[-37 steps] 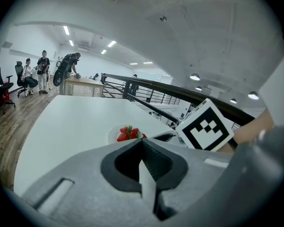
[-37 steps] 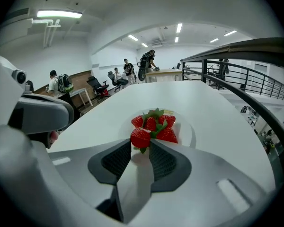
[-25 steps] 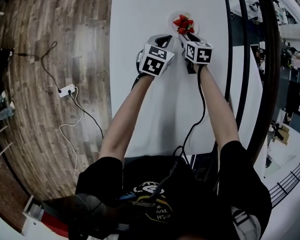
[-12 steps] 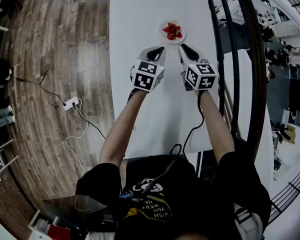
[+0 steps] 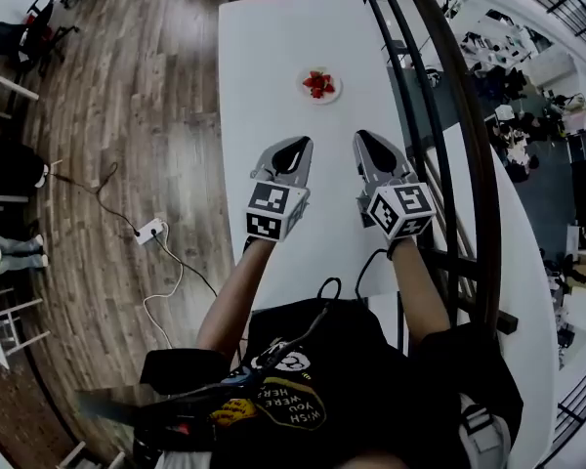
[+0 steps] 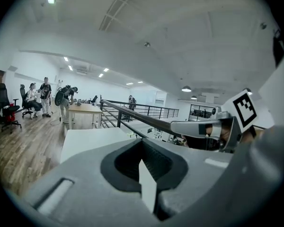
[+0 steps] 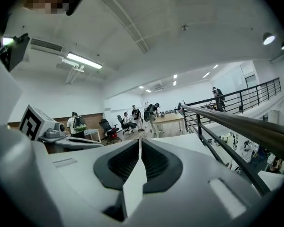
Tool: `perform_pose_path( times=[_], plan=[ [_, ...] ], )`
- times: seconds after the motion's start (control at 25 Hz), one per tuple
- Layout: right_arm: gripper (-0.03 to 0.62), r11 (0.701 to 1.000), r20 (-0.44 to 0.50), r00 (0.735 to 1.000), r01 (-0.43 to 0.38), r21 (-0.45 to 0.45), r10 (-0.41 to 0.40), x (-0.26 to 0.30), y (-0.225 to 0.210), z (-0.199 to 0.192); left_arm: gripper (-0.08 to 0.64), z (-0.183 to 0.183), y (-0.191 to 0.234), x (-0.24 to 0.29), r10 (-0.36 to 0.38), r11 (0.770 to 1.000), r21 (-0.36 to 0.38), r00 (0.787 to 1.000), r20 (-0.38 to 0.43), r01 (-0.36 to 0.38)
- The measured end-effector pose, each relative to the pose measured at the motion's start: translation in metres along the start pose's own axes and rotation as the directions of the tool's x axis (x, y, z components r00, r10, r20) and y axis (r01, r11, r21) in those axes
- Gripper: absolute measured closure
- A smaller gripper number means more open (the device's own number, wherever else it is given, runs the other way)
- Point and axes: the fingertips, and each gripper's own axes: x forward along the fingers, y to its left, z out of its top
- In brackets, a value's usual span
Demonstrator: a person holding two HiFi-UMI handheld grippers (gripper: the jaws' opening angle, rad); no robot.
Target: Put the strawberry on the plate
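Strawberries (image 5: pixel 318 83), a small red cluster, lie on the round white plate (image 5: pixel 334 94) at upper centre of the white table (image 5: pixel 264 57). Below them, we see the left gripper (image 5: pixel 297 145) clenched and empty. The right gripper (image 5: pixel 365 137) has just been closing, with nothing between its jaws.

White table (image 5: pixel 273 66), black railing (image 5: pixel 477 145), wood floor (image 5: pixel 127 96)

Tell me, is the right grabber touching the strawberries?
Apart. The head view shows bare table between the right gripper and the strawberries on the plate. Its jaws have just been closing, with nothing between them.
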Motion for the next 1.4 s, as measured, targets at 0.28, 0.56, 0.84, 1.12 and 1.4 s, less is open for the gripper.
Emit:
perform_pose_path(
  times=[0.28, 0.56, 0.84, 1.12, 1.4],
  plan=[
    [0.574, 1.0, 0.02, 0.999, 0.025, 0.016, -0.026, -0.088, 0.026, -0.009, 0.557, -0.007, -0.049, -0.067, 0.019, 1.0, -0.004, 0.999, 0.047, -0.019],
    [0.584, 1.0, -0.029, 1.0, -0.012, -0.004, 0.012, -0.132, 0.054, -0.031, 0.557, -0.015, -0.079, -0.107, 0.019, 0.999, -0.03, 0.998, 0.061, -0.017],
    [0.584, 0.999, 0.006, 1.0, -0.011, -0.035, 0.011, -0.144, 0.068, -0.024, 0.557, -0.006, -0.091, -0.115, 0.006, 1.0, 0.012, 0.996, 0.084, -0.007],
    [0.584, 1.0, 0.001, 1.0, -0.011, -0.025, 0.011, -0.148, 0.074, -0.024, 0.557, -0.004, -0.096, -0.124, -0.004, 1.0, 0.006, 0.996, 0.084, 0.004],
    [0.584, 1.0, -0.015, 1.0, -0.005, -0.021, 0.004, -0.152, 0.074, -0.035, 0.557, -0.014, -0.103, -0.123, -0.022, 1.0, -0.015, 0.996, 0.084, 0.023]
  ],
)
